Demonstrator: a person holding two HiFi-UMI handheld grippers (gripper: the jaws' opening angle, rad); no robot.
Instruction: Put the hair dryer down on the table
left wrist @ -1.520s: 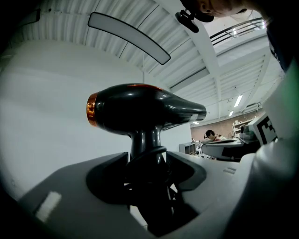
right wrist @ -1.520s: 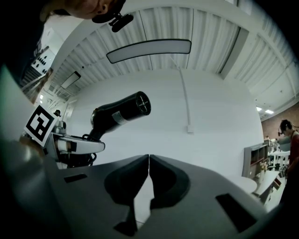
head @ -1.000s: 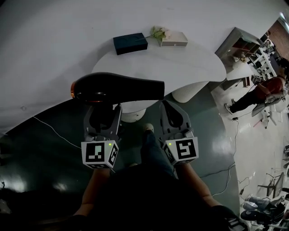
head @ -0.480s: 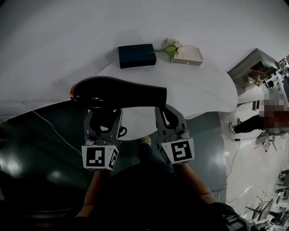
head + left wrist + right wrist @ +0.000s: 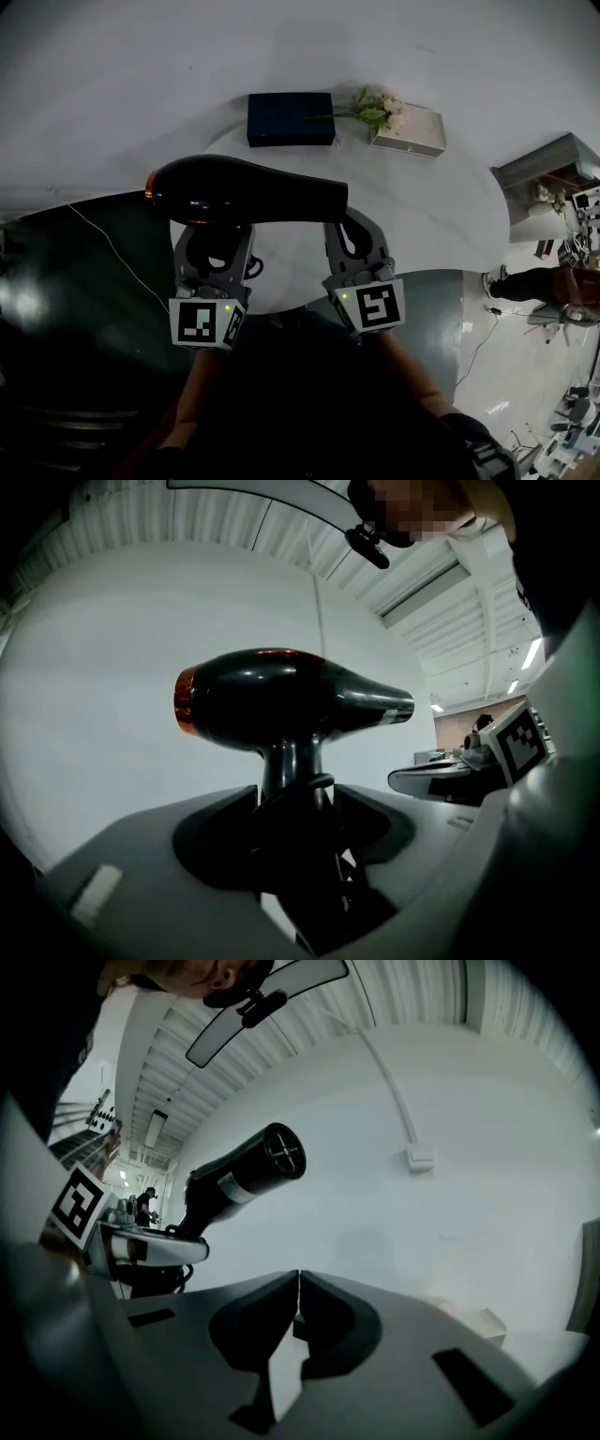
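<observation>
My left tongs (image 5: 214, 234) pinch the handle of the hair dryer (image 5: 246, 192), held off the bench (image 5: 422, 206); my right tongs (image 5: 354, 225) are pressed together.

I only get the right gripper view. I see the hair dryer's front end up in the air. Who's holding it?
Observer: The left gripper is. In its own view its fingers clamp the hair dryer by the handle.
Operator: Is there a table under it?
Observer: Yes. In the head view the front end lies over a white table.
Operator: Is anything on that table?
Observer: A dark blue box sits at the far side, apart from the hair dryer.
</observation>
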